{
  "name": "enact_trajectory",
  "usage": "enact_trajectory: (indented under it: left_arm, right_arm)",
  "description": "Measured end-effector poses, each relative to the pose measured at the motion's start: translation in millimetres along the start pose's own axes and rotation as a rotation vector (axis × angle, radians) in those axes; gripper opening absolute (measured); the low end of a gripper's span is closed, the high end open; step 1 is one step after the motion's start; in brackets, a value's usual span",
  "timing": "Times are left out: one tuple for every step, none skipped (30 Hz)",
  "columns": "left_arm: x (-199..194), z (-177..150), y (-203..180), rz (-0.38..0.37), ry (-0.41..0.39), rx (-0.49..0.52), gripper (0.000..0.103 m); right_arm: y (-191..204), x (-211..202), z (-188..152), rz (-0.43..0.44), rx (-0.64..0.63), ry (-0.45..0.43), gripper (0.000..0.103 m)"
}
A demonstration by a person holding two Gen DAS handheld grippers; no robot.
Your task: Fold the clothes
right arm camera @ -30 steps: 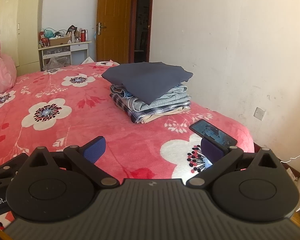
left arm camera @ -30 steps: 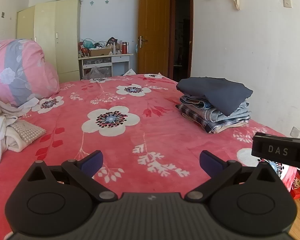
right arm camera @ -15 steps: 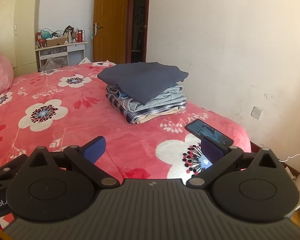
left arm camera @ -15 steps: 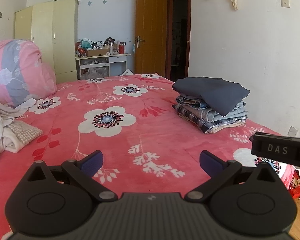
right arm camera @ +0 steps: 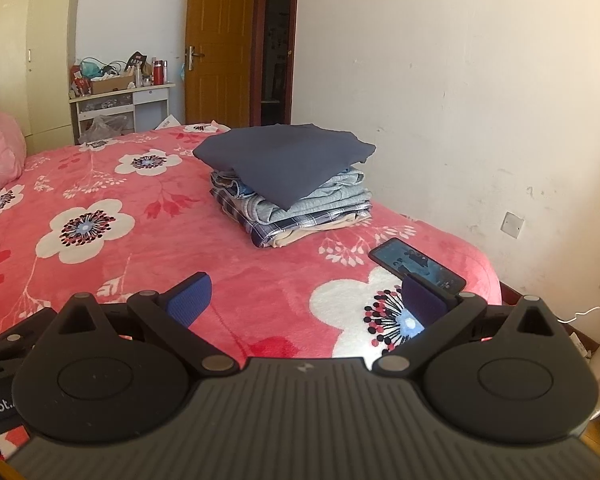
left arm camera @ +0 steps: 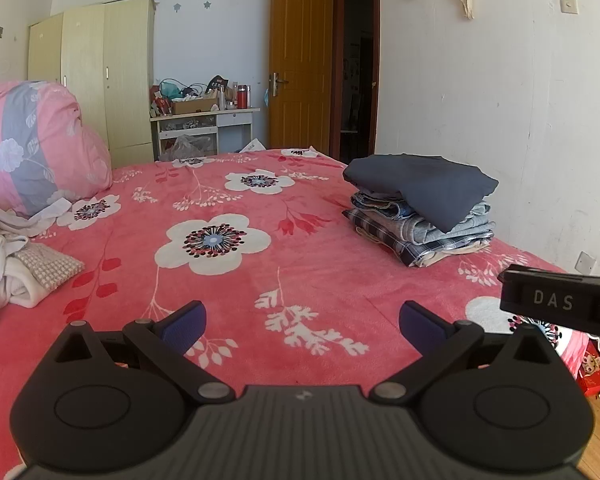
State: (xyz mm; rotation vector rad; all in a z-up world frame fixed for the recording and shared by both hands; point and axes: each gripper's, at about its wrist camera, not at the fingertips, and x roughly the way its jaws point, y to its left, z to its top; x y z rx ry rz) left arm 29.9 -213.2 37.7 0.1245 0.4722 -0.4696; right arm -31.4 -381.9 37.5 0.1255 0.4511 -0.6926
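A stack of folded clothes (left arm camera: 420,210) with a dark grey garment on top sits at the right side of the red flowered bed (left arm camera: 240,280); the same stack (right arm camera: 288,184) shows in the right wrist view. A heap of unfolded white and beige clothes (left arm camera: 16,268) lies at the left edge of the bed. My left gripper (left arm camera: 302,322) hovers open over the near bedspread, holding nothing. My right gripper (right arm camera: 304,300) is also open and empty, short of the stack. Part of the right gripper's body (left arm camera: 560,300) shows at the right of the left wrist view.
A black phone (right arm camera: 416,264) lies on the bed's right corner beside my right finger. A pink and grey duvet (left arm camera: 32,152) is bunched at the far left. Beyond the bed stand a wardrobe (left arm camera: 100,80), a cluttered desk (left arm camera: 204,120) and an open door (left arm camera: 300,68). A white wall (right arm camera: 480,100) runs along the right.
Both views have shifted slightly: the bed and stack sit a little lower and left in frame. Both grippers stay open and empty.
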Motion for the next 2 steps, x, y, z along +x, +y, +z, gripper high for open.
enact_trajectory:
  left_arm:
    - [0.0, 0.0, 0.0, 0.001, 0.0, 0.0, 0.103]
    - [0.1, 0.0, 0.1, 0.0, 0.0, 0.0, 0.103]
  right_arm:
    - [-0.1, 0.1, -0.1, 0.0, 0.0, 0.0, 0.102]
    - [-0.2, 0.1, -0.2, 0.0, 0.0, 0.0, 0.102]
